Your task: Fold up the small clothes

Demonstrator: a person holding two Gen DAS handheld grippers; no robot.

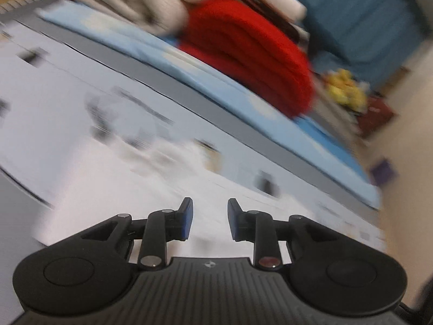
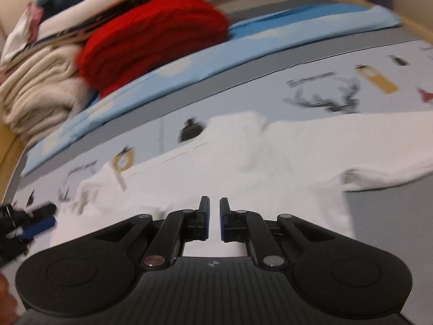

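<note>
A small white garment (image 2: pixel 243 149) lies spread flat on a pale sheet printed with a deer and bottles (image 2: pixel 324 97). My right gripper (image 2: pixel 214 203) hovers over its near part, jaws closed to a thin slit with nothing between them. My left gripper (image 1: pixel 209 208) is open over the same white cloth (image 1: pixel 121 189), which is badly blurred here, and its blue pads hold nothing. The left gripper's fingers (image 2: pixel 35 223) also show at the left edge of the right wrist view, at the garment's left end.
Behind the work area a folded red knit (image 2: pixel 154 35) and a cream stack (image 2: pixel 35 92) rest on a light blue sheet (image 2: pixel 189 67). More folded clothes pile up behind them. Yellow soft things (image 1: pixel 343 89) sit far back.
</note>
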